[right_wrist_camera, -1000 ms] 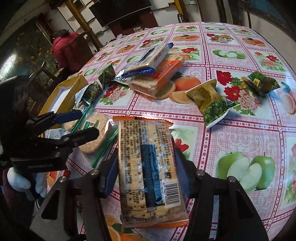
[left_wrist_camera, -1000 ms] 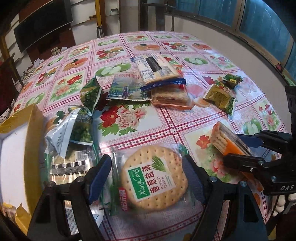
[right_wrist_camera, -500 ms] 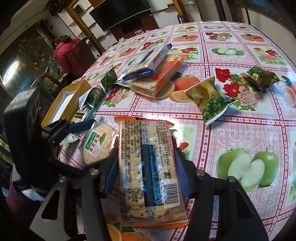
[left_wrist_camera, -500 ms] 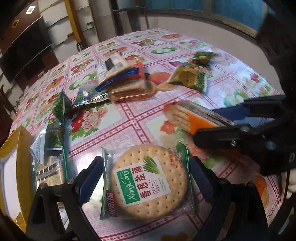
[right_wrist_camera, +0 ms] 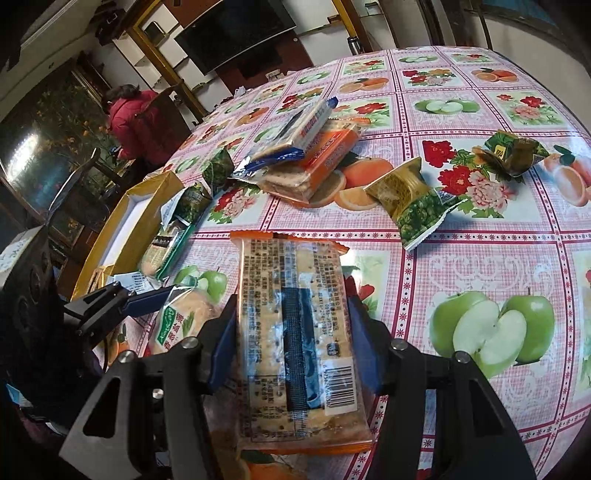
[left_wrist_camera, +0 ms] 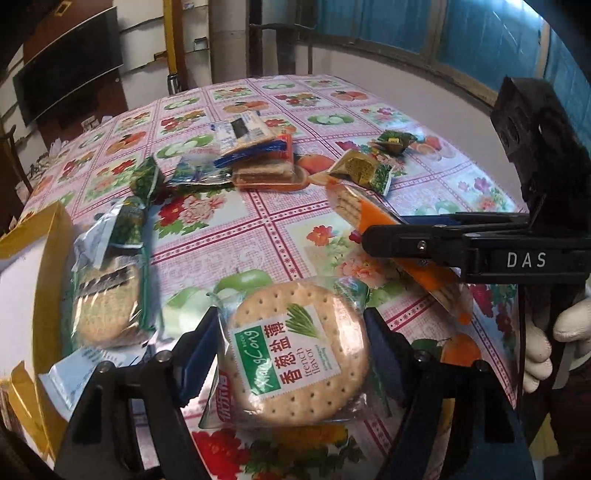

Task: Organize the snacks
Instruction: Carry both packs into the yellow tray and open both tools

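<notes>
My left gripper point(left_wrist_camera: 291, 354) was clamped on one round cracker pack point(left_wrist_camera: 295, 354); my right gripper point(right_wrist_camera: 295, 332) was clamped on one orange cracker sleeve point(right_wrist_camera: 299, 332), both held above the tablecloth point(right_wrist_camera: 480, 266). Beyond them: a stack of two cracker sleeves point(right_wrist_camera: 314, 155), two yellow-green wrapped snacks point(right_wrist_camera: 410, 199) (one crumpled, far right), and one yellow box point(right_wrist_camera: 125, 229) at the left edge with more packs against it.

Lived-in home dining room: fruit-and-flower oilcloth on the worktop point(right_wrist_camera: 480, 254), wall television point(right_wrist_camera: 236, 33), wooden dining chair point(right_wrist_camera: 162, 118).
</notes>
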`<state>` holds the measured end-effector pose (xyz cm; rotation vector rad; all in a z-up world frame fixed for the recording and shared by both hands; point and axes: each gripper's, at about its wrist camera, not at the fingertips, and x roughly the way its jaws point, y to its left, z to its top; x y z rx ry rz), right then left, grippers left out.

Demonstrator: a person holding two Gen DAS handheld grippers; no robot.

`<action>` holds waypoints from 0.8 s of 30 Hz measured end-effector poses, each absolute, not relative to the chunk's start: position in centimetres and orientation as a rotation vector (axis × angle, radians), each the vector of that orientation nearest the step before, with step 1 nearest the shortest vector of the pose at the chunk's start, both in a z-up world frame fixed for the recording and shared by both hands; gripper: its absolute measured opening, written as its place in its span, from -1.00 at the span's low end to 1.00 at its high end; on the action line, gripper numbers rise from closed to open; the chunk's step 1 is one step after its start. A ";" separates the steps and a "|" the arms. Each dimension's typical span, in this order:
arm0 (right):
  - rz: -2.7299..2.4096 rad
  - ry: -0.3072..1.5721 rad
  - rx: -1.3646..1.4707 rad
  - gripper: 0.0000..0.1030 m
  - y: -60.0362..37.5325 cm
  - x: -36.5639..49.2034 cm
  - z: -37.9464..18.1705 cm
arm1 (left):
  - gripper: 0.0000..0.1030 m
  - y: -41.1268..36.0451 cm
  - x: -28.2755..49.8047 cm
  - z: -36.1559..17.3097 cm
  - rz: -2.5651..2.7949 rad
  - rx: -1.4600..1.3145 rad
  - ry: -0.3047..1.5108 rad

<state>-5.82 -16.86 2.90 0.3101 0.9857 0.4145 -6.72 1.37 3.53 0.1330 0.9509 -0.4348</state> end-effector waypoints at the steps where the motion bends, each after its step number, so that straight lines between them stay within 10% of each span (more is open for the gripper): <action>1: 0.419 0.980 0.315 0.11 -16.8 -6.1 3.2 | 0.47 2.6 -7.2 4.2 -0.430 0.101 0.946; 13: 0.603 0.885 0.243 0.11 -8.2 -7.0 11.5 | 0.47 21.0 -10.7 12.8 -0.125 -0.127 0.746; 24: 0.811 0.963 0.232 0.11 8.1 -1.8 14.9 | 0.47 30.5 -5.5 9.2 0.074 -0.209 0.800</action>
